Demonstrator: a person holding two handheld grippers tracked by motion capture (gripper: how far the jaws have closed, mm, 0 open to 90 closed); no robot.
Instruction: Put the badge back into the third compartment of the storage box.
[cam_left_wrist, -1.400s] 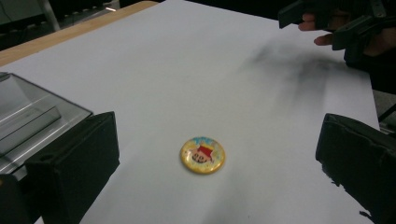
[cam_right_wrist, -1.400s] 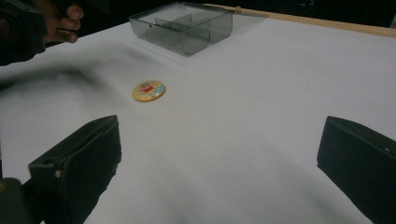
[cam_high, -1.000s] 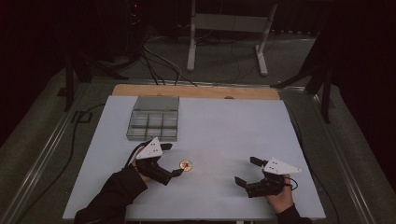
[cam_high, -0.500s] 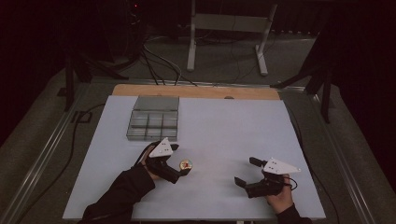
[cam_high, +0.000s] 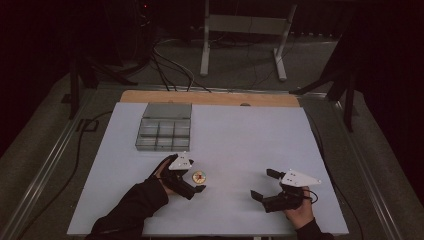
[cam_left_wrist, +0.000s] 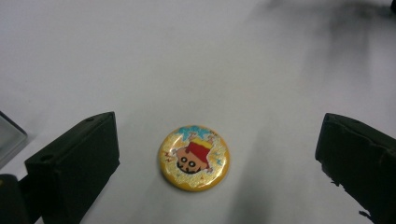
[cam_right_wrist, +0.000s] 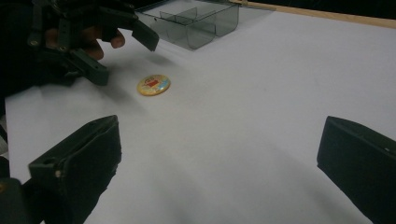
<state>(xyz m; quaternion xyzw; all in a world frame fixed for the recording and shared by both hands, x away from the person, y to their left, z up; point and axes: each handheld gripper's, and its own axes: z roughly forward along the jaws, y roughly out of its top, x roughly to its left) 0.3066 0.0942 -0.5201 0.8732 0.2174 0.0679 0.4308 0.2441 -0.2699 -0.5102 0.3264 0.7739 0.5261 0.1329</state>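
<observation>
Straddling the badge (cam_left_wrist: 194, 157), the left gripper's (cam_left_wrist: 217, 158) fingers (cam_left_wrist: 74, 163) gape wide, untouching.

Badge (cam_left_wrist: 194, 157): round pin-back type, glossy yellow-gold face, cartoon figure with red top and some blue at the edge. Lies flat, face up, on the white tabletop (cam_high: 240, 145), near the front, left of centre. In the left gripper view the cartoon reads upside down. Nothing touches it.

Box (cam_high: 164, 127): clear grey plastic organiser, rectangular, divided into small compartments, sitting upright on the table behind the badge, well apart from it. Compartment contents can't be made out.
</observation>
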